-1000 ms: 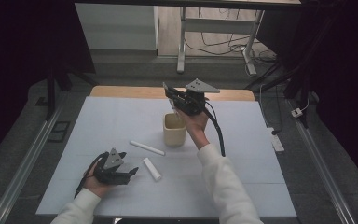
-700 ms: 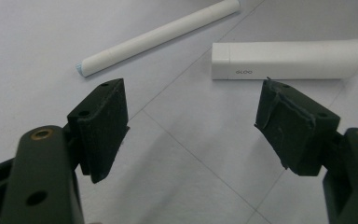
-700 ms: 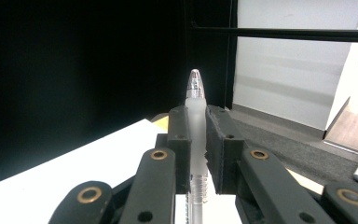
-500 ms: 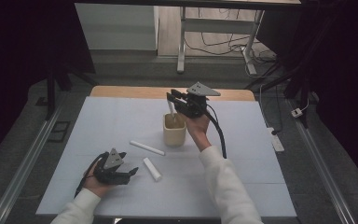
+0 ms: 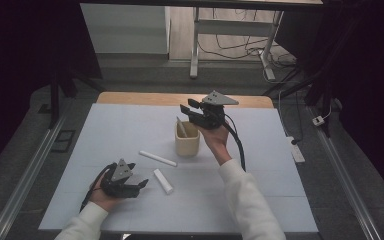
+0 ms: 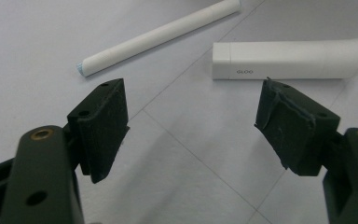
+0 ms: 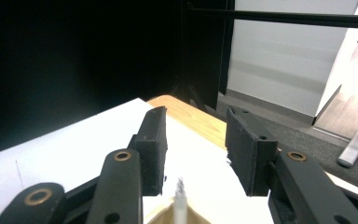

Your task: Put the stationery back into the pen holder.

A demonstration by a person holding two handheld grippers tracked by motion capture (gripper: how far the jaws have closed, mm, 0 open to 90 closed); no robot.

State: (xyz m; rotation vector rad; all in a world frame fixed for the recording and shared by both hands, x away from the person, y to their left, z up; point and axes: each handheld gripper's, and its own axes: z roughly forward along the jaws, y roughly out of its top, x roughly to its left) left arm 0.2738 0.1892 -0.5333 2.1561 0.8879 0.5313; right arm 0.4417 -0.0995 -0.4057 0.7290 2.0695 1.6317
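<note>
Two tongs: my right tongs [image 5: 186,111], just opening, are hovering empty above the cup [image 5: 187,140]; my left tongs [image 5: 141,184] are resting apart near the tube [image 5: 163,181].

The table [image 5: 130,125] carries a pale, faintly gridded sheet across nearly its whole top; a strip of bare wood shows along the far edge. Three items stand or lie directly on the sheet. A cream cup [image 5: 186,142] stands upright near the centre. A thin white stick [image 5: 158,158] lies just to its near left. A shorter, thicker white tube [image 5: 163,181] lies nearer still, apart from the stick.
</note>
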